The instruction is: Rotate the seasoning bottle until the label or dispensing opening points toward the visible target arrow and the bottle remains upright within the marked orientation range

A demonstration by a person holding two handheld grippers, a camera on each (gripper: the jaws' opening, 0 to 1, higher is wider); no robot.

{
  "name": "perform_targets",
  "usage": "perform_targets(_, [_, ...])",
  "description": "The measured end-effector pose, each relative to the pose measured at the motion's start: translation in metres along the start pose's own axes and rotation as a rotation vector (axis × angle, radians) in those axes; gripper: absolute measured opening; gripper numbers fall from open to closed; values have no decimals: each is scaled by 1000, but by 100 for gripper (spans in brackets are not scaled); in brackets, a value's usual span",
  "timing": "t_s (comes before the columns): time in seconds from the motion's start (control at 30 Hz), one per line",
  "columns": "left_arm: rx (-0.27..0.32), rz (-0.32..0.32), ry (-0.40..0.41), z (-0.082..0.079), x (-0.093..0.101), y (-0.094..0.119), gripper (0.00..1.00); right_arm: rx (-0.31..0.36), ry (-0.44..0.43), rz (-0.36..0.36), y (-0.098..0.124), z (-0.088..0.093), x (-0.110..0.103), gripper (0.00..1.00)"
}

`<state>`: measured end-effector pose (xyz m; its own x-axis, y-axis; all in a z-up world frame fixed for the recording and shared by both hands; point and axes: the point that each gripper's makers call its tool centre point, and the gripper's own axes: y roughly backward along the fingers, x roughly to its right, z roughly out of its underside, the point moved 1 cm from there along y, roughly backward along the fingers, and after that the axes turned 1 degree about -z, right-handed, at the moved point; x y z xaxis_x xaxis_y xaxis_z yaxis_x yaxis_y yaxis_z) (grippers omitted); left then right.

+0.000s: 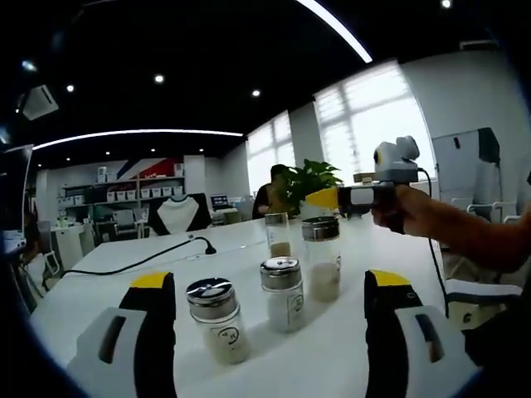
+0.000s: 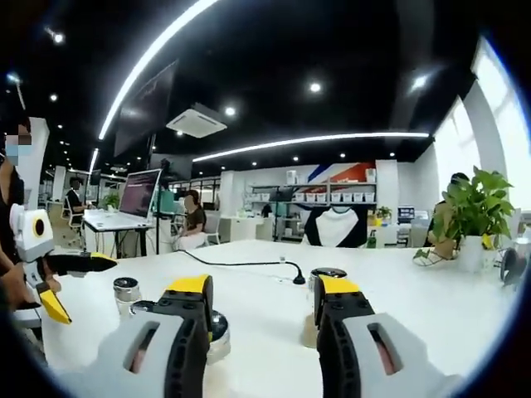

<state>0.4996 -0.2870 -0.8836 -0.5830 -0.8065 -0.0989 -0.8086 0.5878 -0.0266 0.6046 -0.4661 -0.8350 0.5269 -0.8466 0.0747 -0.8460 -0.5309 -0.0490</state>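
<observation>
- Left hand-held gripper [image 1: 270, 332]: jaws wide apart, holding nothing, framing two capped bottles on the white bench [image 1: 116, 269].
- Seasoning bottles: near pair [image 1: 216, 319] and [image 1: 283, 293] upright; two taller ones [image 1: 322, 258], [image 1: 279, 235] behind.
- Right hand-held gripper [image 2: 261, 319]: jaws spread, empty, hovering above the bench.
</observation>
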Motion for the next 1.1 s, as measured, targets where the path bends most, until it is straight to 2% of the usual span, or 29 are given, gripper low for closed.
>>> perform_targets(0.23, [3, -4, -8, -2, -1, 0, 100, -75, 30, 64, -28, 27, 41, 43])
perform_targets(0.33, [0, -5, -8, -1, -1, 0, 100, -108, 21, 84, -40, 41, 54, 41])
perform_targets(0.47, [-1, -3, -9, 0, 1, -1, 100, -119, 0, 113, -58, 54, 67, 40])
perform_targets(0.53, [-5, -2, -9, 1, 1, -1, 100, -150, 4, 129, -67, 63, 71, 40])
perform_targets(0.8, [-7, -5, -15, 1, 0, -2, 100, -147, 22, 187, -93, 67, 81, 44])
perform_targets(0.87, [-7, -6, -14, 1, 0, -2, 100, -144, 28, 188, -97, 67, 80, 43])
perform_targets(0.93, [-8, -5, -14, 2, 0, -2, 100, -173, 63, 191, -102, 70, 81, 43])
perform_targets(1.1, [2, 5, 3, -1, 1, -2, 100, -165, 67, 190, -106, 71, 82, 40])
